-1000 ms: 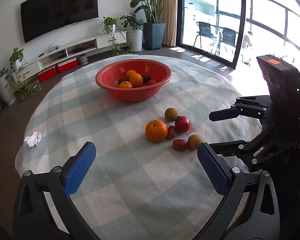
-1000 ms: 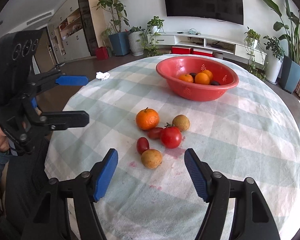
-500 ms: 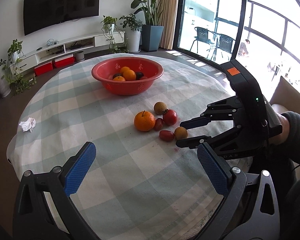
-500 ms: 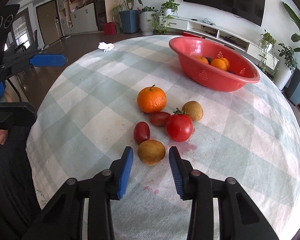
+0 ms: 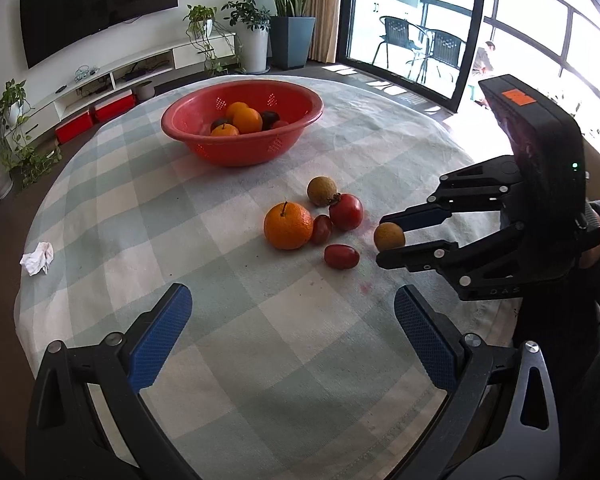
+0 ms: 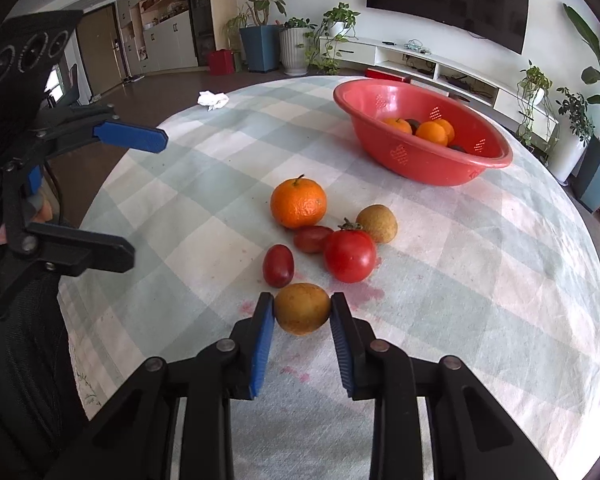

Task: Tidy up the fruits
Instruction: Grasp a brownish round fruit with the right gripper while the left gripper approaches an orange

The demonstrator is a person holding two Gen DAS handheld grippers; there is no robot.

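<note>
At the near edge of the round checked tablecloth (image 6: pixel 480 280), the right gripper (image 6: pixel 302 309) clamps a small round brown fruit (image 6: pixel 302 308).

Beyond it, at 12 o'clock, lie two dark-red oval tomatoes (image 6: pixel 278 265), a round red tomato (image 6: pixel 350 255), an orange mandarin (image 6: pixel 298 202) and another brown fruit (image 6: pixel 377 223); farther, at 1 o'clock, the red plastic bowl (image 6: pixel 428 160) holds oranges. The left gripper (image 5: pixel 292 340) gapes wide, empty.

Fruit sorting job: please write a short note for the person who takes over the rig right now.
Right gripper: jaws shut on the small round tan-brown fruit, at table level.
Left gripper: open, holding nothing.
Red plastic bowl: already holds oranges and dark fruits.
Left on the checked tablecloth: one orange mandarin, a round red tomato, two small oval red tomatoes, another tan-brown fruit.
Next, probably: carry the held fruit to the bowl.
</note>
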